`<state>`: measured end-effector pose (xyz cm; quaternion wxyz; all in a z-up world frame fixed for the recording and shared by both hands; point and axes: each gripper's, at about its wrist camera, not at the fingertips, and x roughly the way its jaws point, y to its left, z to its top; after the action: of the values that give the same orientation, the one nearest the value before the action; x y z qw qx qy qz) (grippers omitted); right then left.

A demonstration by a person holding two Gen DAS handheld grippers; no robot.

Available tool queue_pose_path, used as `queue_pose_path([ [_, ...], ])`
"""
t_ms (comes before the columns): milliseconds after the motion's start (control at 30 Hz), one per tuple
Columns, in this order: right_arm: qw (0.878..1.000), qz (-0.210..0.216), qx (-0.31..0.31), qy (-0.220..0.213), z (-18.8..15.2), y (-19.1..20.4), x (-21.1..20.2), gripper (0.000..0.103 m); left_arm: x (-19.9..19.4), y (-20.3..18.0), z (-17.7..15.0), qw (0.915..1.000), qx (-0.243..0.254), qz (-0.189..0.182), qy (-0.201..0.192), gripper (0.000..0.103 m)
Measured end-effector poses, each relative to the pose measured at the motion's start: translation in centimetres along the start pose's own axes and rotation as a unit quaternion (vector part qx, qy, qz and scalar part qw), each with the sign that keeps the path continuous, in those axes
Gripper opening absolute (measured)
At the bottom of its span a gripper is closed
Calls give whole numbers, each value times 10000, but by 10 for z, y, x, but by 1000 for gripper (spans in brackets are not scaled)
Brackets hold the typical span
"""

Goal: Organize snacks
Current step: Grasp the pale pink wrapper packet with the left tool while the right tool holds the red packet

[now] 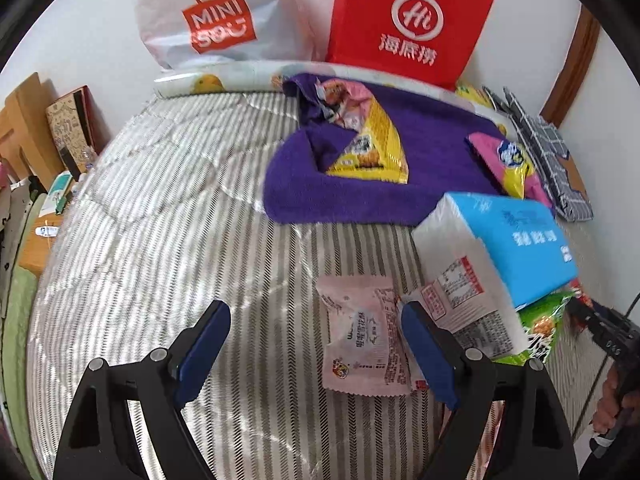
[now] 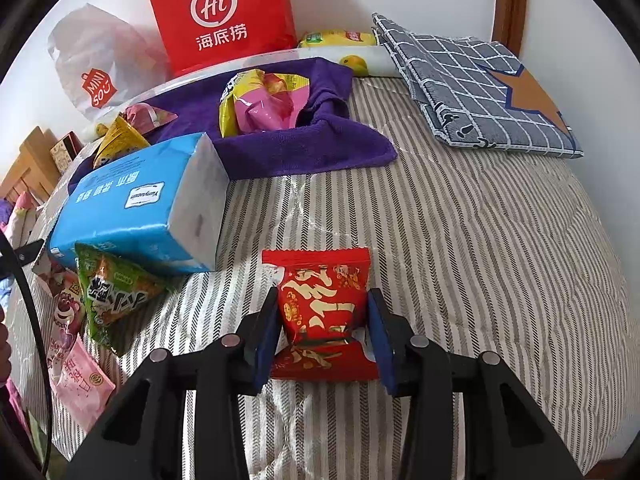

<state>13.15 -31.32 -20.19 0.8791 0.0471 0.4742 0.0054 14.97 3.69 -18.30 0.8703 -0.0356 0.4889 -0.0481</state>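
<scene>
My left gripper (image 1: 316, 312) hangs open over the striped bedcover. A pale pink snack packet (image 1: 360, 344) lies flat between its fingers, close to the right finger, and neither pad presses on it. My right gripper (image 2: 324, 300) is shut on a red snack packet (image 2: 320, 276), pinching its middle so the wrapper bulges above and below the pads. A green snack bag (image 2: 116, 292) leans under a blue tissue pack (image 2: 140, 208). A yellow snack bag (image 1: 372, 148) and a pink and yellow bag (image 1: 504, 160) lie on a purple towel (image 1: 400, 196).
A red paper bag (image 1: 408, 24) and a white shopping bag (image 1: 212, 20) stand against the far wall. A folded checked cloth (image 2: 480, 92) lies at the back right. More pink packets (image 2: 76, 384) sit at the bed's left edge. Boxes and books (image 1: 68, 128) line the left side.
</scene>
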Motion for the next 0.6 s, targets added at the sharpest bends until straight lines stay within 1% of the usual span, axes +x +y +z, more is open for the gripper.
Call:
queue_pose_path([
  [233,9999,-74,-10,-94,3,13,-12,41,19,-11,-3,9997,141,12,210,85],
  [333,9999,-97,-27,-96,5,17,-15,41,22,-15,-4,9995,204,75,214,76],
  [367,9999,-105,-40,-89,6,19,-15,41,22,-15,-4,9995,218,93,189,75],
  [433,9999,-113,-71,-84,7,22,-16,41,21,-16,-4,9994,308,98,157,59],
  [500,9999,-89,-104,-100,7,25,-17,41,20,-15,-4,9990,357,197,156,53],
  [567,9998,-31,-121,-134,7,28,-19,41,20,-13,-3,9992,323,191,165,53],
  [600,9998,-12,-127,-138,8,29,-19,41,21,-13,-2,9991,320,198,169,55],
])
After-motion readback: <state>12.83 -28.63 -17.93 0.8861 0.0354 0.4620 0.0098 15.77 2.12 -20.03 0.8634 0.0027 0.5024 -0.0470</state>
